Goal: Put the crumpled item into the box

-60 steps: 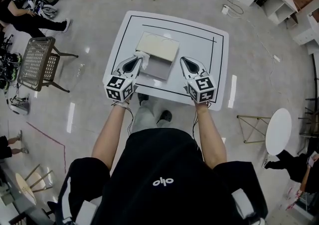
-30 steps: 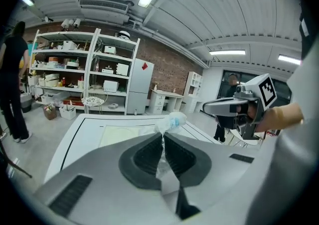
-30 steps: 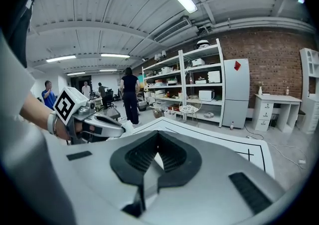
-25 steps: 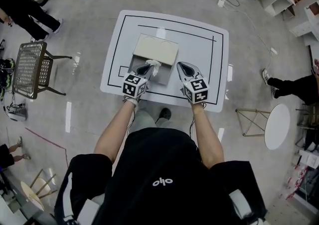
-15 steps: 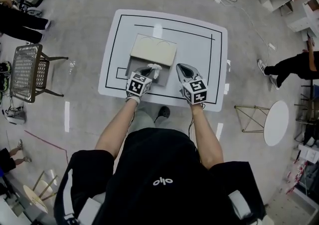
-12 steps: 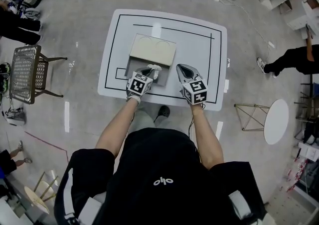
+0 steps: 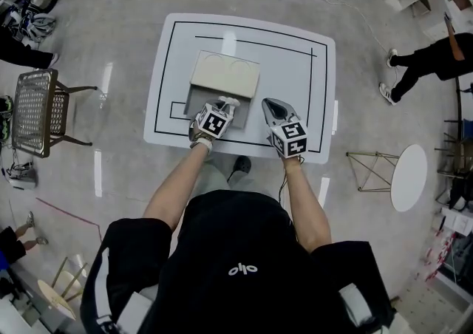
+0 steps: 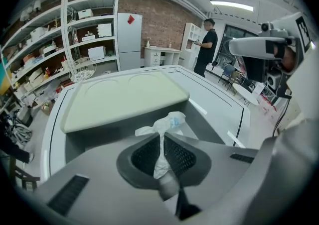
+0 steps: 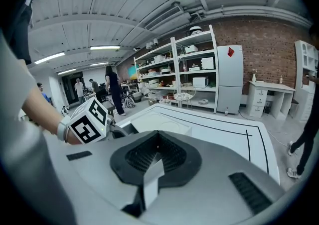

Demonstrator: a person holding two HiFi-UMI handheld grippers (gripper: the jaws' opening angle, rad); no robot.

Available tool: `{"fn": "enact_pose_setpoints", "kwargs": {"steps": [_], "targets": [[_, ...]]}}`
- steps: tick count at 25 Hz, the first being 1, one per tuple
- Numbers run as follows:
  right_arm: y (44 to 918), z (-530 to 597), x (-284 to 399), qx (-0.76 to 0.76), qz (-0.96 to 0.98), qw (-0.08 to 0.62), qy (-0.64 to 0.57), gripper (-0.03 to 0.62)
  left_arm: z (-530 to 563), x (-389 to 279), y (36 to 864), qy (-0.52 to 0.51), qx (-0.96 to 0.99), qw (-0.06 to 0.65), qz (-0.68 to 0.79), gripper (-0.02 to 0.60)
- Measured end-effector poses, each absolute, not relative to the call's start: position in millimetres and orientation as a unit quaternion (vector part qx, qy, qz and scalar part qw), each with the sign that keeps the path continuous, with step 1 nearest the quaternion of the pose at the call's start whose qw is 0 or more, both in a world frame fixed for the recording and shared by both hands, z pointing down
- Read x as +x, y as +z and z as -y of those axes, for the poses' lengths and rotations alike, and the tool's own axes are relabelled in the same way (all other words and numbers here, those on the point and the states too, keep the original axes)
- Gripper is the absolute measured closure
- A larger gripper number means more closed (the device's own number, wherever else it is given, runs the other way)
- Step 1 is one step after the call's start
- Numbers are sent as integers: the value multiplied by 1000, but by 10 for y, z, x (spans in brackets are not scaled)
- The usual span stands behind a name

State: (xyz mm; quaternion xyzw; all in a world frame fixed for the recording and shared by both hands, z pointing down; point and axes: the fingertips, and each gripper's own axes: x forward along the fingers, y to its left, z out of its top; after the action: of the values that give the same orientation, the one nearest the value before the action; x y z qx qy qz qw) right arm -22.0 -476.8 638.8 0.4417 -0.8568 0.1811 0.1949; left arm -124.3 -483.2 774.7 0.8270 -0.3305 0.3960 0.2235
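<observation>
We hold the crumpled item (image 8: pixel 167 122) pinched in the clenched left gripper (image 8: pixel 160 142), above the near part of the open box (image 7: pixel 198 97). The right gripper (image 7: pixel 273 108) is closed on nothing, just right of the box. Risk: on release, the light item may cling to the pads or drift over the near wall onto the counter (image 7: pixel 295 81).

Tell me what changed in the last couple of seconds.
The left gripper, jaws still shut on the crumpled paper, moved right from the box's left edge to above its open inside. Nothing was let go. The right gripper stayed beside the box, jaws together, empty; box and lid did not move.
</observation>
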Motion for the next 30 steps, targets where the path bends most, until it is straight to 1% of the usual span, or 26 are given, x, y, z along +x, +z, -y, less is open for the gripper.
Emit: {"fn": "enact_pose_setpoints", "kwargs": {"steps": [4, 8, 10, 15, 18, 23, 25, 30], "targets": [[6388, 4742, -244, 442, 858, 193, 179, 590, 4831, -1264, 7764, 392, 826, 223, 338, 564], [6355, 4710, -231, 442, 859, 192, 176, 591, 4811, -1235, 7751, 385, 829, 229, 335, 493], [6331, 4685, -222, 442, 859, 191, 173, 591, 4800, -1236, 7727, 383, 830, 226, 336, 482], [6232, 4636, -170, 444, 862, 184, 164, 591, 4804, -1306, 7501, 360, 835, 211, 358, 480], [6168, 4615, -159, 443, 864, 177, 158, 591, 4799, -1386, 7296, 338, 838, 206, 376, 483], [6030, 4537, -153, 438, 872, 165, 143, 591, 4733, -1521, 6870, 288, 843, 187, 414, 557], [5963, 4498, -149, 435, 876, 160, 137, 590, 4672, -1559, 6676, 268, 846, 179, 426, 574], [5751, 4372, -145, 425, 885, 146, 123, 590, 4482, -1633, 6150, 215, 858, 142, 445, 574]]}}
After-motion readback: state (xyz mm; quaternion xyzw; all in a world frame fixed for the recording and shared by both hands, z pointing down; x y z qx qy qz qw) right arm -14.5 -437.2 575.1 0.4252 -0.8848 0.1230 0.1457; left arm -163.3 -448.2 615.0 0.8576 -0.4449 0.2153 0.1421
